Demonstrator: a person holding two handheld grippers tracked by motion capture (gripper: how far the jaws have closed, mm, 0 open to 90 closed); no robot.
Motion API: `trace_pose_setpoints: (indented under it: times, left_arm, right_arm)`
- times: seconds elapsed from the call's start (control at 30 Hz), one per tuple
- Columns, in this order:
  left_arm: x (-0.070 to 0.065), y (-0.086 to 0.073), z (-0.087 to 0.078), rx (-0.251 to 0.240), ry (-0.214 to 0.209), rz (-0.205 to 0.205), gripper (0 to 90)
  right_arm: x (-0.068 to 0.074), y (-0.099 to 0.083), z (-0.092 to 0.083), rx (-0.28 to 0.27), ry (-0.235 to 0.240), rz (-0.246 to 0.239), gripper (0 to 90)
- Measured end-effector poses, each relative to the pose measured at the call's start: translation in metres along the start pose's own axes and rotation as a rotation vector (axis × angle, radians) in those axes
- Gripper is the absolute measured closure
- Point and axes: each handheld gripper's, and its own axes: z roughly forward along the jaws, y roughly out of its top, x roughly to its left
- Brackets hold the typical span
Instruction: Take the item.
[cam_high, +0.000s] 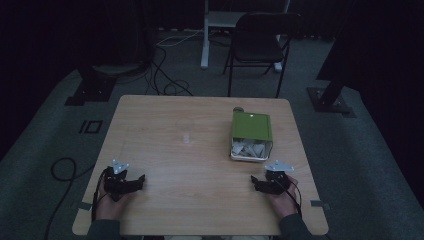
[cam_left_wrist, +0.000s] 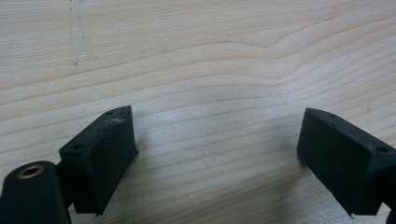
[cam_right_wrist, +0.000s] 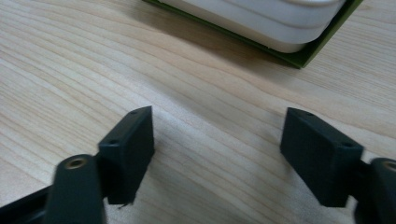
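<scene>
Both grippers, left (cam_high: 131, 183) and right (cam_high: 260, 184), sit on the bench (cam_high: 200, 150) with jaws apart, nothing between them; green box (cam_high: 251, 131) near the right one.

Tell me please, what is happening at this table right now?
A person sits at a wooden table with a gripper in each hand. The left gripper and the right gripper both rest near the table's front edge, open, with nothing between their fingers. A green box lies on its side on the right half of the table, just beyond the right gripper, with a white tray of small white pieces showing at its open end. Neither gripper touches it.
</scene>
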Motion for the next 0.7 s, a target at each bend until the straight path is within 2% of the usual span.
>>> trace_pose_setpoints:
  times: [0.3, 0.47, 0.7]
  left_arm:
    - [0.000, 0.000, 0.000, 0.000, 0.000, 0.000, 12.4]
    - [0.000, 0.000, 0.000, 0.000, 0.000, 0.000, 12.3]
    - [0.000, 0.000, 0.000, 0.000, 0.000, 0.000, 12.4]
  right_arm:
    - [0.007, 0.004, -0.007, -0.030, -0.010, -0.025, 32.7]
    - [0.012, 0.008, -0.013, -0.047, 0.016, -0.028, 39.1]
    - [0.021, 0.015, -0.016, -0.073, 0.028, -0.061, 42.5]
